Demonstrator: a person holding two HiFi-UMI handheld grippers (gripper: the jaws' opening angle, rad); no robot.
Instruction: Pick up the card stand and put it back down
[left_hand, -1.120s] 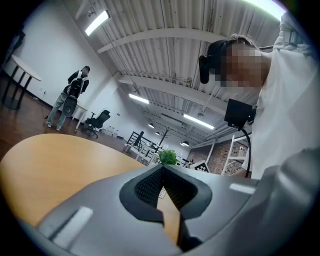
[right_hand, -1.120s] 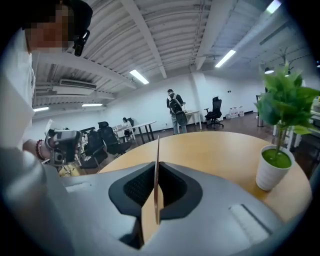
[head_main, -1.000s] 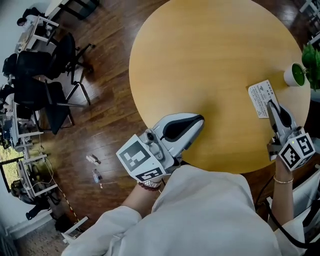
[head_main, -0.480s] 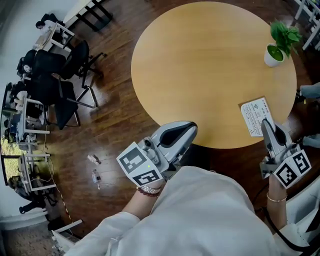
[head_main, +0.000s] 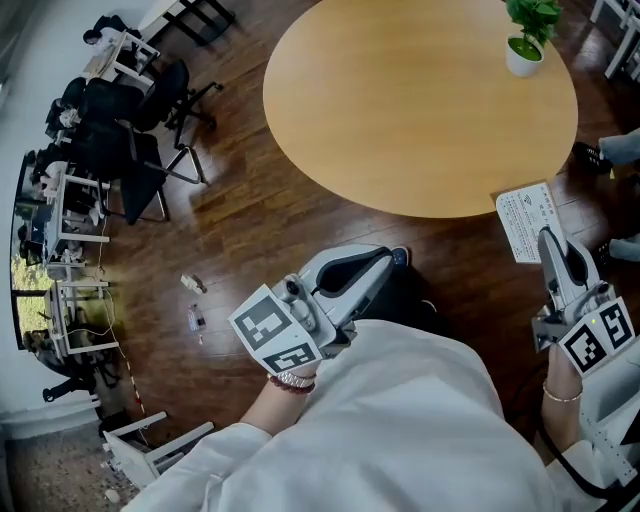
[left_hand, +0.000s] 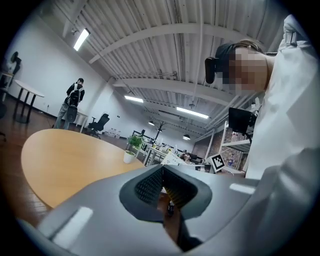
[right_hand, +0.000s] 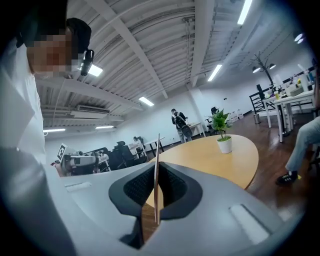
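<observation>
My right claw (head_main: 548, 240) was clamped shut on the white printed card stand (head_main: 528, 218), a thin flat sheet. In the right gripper view the sheet stood upright on its edge, pinched between the two dark ribbed pads and rising above them. The card stand was off the round light-wood counter (head_main: 400, 110), held in the air just past the counter's near rim, over the dark wooden floor (head_main: 250, 230).

My left claw (head_main: 398, 258) hung over the same floor, near the rim but clear of the counter. Its jaws were closed tip to tip with nothing between them; I saw only floor through the gap behind the tips.

A small green plant in a white pot (head_main: 523, 50) stood at the counter's far edge. Black office chairs (head_main: 130, 150) sat well apart at the left, and a person in dark clothes (left_hand: 73, 100) stood beyond the counter.
</observation>
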